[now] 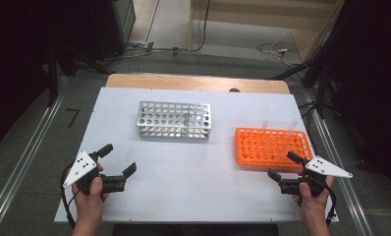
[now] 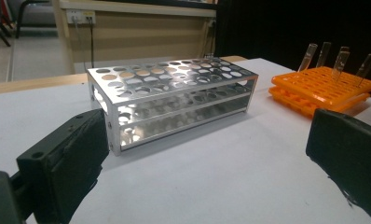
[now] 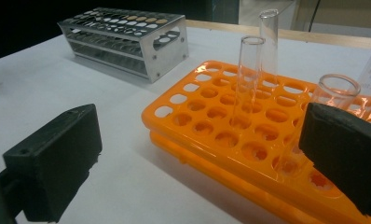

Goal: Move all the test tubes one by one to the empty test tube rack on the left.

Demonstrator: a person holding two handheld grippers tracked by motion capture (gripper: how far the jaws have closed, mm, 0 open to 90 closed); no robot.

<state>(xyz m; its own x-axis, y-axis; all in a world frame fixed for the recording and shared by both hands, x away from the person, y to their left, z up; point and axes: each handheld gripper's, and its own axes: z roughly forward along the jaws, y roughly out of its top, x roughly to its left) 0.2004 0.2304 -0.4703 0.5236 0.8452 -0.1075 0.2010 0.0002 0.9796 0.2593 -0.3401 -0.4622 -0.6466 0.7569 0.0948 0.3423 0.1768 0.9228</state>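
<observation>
Four glass test tubes (image 3: 251,79) stand tilted in the orange plastic rack (image 1: 262,147) on the right of the white surface (image 1: 193,182), toward its far side. My right hand-held gripper (image 1: 278,166) hovers at the rack's near right corner, jaws spread wide and holding nothing. I judge this the approach before a first pick: next I must bring the jaws around one tube and close gently. Well apart to the left, the metal rack (image 1: 174,119) sits empty. My left hand-held gripper (image 1: 118,160) waits near the left edge, wide open, empty too.
</observation>
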